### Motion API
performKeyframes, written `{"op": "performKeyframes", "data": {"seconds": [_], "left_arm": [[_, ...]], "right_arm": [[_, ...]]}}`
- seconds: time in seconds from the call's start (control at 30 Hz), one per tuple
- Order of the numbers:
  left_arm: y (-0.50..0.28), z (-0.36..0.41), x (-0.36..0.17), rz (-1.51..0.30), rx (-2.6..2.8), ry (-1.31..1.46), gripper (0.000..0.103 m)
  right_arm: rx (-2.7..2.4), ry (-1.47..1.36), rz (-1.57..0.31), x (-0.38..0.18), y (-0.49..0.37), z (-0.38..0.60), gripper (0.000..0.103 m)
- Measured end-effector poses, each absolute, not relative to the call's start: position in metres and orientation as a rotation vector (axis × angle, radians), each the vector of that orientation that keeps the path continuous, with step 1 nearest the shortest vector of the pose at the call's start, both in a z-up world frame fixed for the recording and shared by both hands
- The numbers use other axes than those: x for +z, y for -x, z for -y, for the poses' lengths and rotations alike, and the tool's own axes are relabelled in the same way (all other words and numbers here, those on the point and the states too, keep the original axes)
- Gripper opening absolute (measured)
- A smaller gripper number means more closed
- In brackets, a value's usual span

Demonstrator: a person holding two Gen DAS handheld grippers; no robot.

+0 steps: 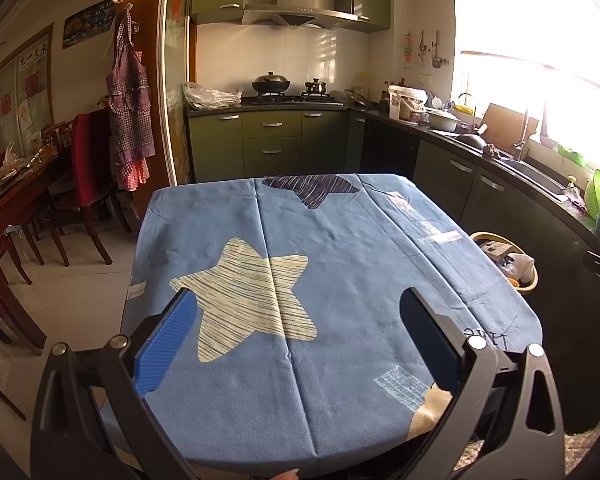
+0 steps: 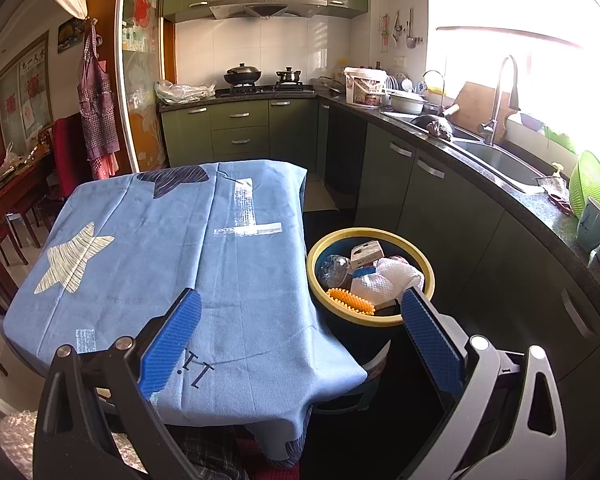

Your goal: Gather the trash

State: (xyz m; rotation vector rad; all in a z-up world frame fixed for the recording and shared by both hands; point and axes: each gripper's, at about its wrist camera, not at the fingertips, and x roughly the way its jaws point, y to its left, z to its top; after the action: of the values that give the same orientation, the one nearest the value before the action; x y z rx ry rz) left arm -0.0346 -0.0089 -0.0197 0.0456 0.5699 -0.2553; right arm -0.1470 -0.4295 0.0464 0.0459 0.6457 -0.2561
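Both claws stand wide open and hold nothing: the right claw (image 2: 300, 340) hangs over the near corner of the cloth-covered counter (image 2: 140, 240) with its right finger just in front of the trash bin (image 2: 370, 322), and the left claw (image 1: 298, 344) hovers above the blue star-print cloth (image 1: 340, 260). Collected trash already sits in the bin, which stands on the floor just beside the counter's right edge: a white mesh wrapper (image 2: 388, 282), an orange spiky piece (image 2: 350, 301), a clear plastic bit (image 2: 332, 270) and a small carton (image 2: 366, 254). No loose trash shows on the cloth, so the task looks close to finished. To do well, I would scan the counter's far edges before stopping, and keep any further drops centred over the bin's yellow rim. Readable writing is scarce: dark letters like "TT" printed on the cloth near the right claw, and Chinese characters on a framed wall picture (image 1: 32, 60), too small to read surely.
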Motion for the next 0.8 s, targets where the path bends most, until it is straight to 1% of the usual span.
{"op": "performKeyframes", "data": {"seconds": [0.8], "left_arm": [[0.0349, 0.0100, -0.0191, -0.571, -0.255, -0.051, 0.097]], "right_arm": [[-0.250, -0.049, -0.653, 0.0407, 0.1432, 0.4265, 0.099]]}}
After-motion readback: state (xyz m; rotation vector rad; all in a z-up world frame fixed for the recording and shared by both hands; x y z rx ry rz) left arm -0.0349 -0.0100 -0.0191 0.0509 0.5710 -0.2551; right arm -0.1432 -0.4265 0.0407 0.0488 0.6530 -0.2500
